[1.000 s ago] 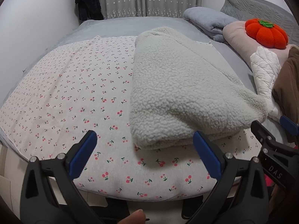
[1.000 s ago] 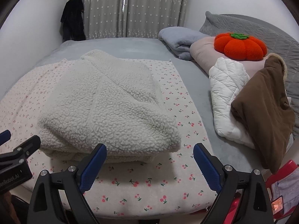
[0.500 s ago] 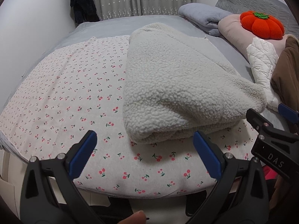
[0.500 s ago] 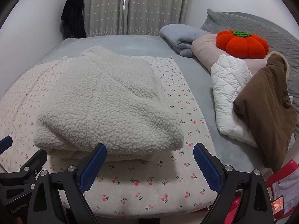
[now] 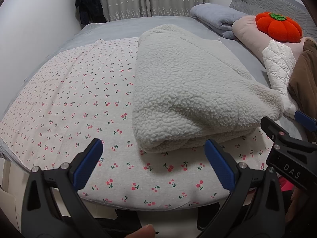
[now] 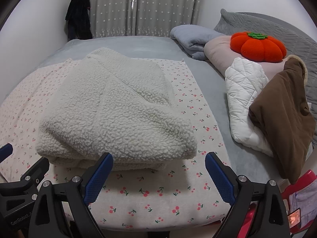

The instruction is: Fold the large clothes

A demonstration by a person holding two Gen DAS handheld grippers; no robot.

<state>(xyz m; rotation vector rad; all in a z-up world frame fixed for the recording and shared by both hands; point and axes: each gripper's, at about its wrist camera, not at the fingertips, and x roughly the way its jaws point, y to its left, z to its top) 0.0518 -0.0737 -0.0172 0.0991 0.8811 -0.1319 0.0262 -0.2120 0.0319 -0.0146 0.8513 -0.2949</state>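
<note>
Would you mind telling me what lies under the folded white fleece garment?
The folded fleece garment lies on a cherry-print sheet, itself spread over the grey bedcover. The sheet directly beneath the garment is hidden.

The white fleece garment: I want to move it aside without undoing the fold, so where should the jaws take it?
Judging by its pose, grip the folded fleece garment at its thick stacked near edge, one corner per gripper, coming in low from the bed's near side; all layers are exposed there.
</note>
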